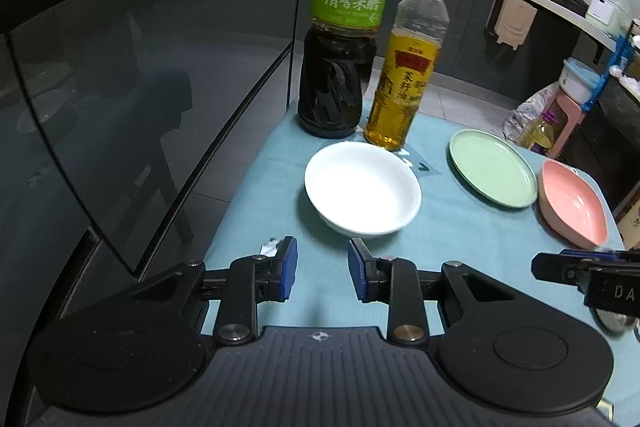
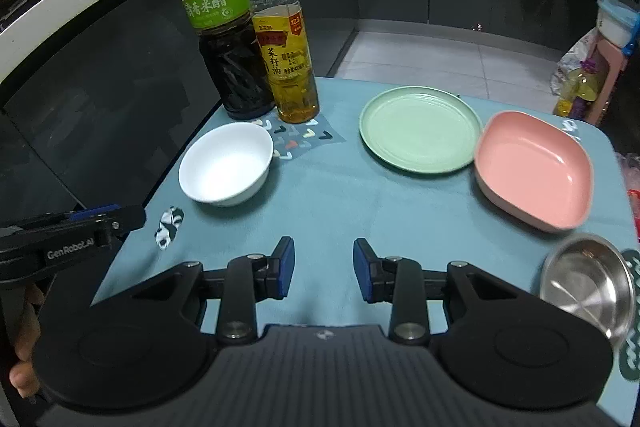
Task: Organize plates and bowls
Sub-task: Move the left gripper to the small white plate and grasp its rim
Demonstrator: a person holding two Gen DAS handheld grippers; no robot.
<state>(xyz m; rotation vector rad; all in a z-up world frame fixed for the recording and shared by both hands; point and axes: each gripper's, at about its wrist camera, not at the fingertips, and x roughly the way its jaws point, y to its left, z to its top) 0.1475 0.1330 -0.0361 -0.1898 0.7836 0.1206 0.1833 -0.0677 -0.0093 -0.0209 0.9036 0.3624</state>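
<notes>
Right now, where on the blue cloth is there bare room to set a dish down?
The widest bare patch lies between the white bowl and the green plate, running toward the camera. The right side is crowded: pink dish touching the plate, steel bowl nearby.

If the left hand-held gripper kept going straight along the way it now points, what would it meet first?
Most likely the white bowl: it sits just ahead of the open, empty left hand-held gripper, slightly right of its centre line. Only bare blue cloth lies between, though depth is hard to judge.
</notes>
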